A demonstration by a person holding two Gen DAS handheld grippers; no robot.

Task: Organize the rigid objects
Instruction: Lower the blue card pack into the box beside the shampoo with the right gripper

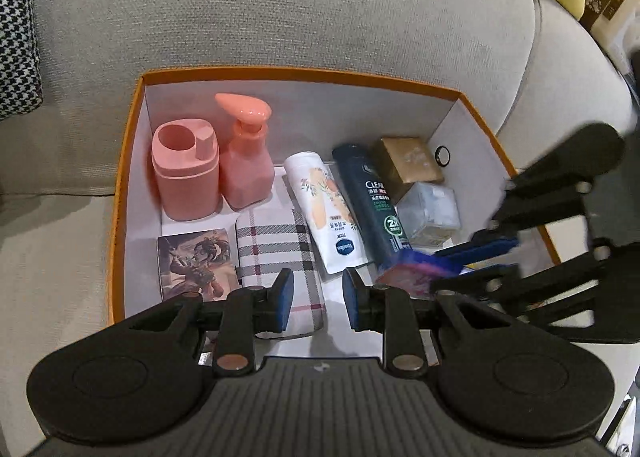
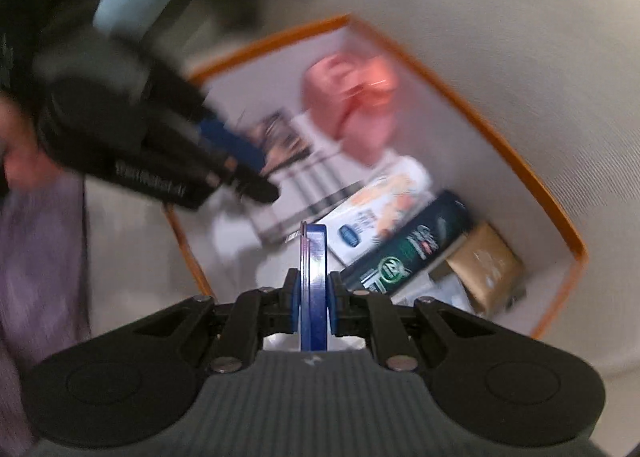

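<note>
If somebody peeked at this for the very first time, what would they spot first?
Probably the orange box on the grey sofa, packed with things. At its back left corner two pink items stand upright side by side, a pink holder and a pink pump bottle. Then the right claw, shut on a flat blue card over the box, while the left claw hovers open.

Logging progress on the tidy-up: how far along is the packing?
Mostly done: pink bottles, tubes and small boxes already sit in the orange box. In hand: the right gripper clamps a flat blue item above it. Left: placing it; the left gripper is open.
</note>
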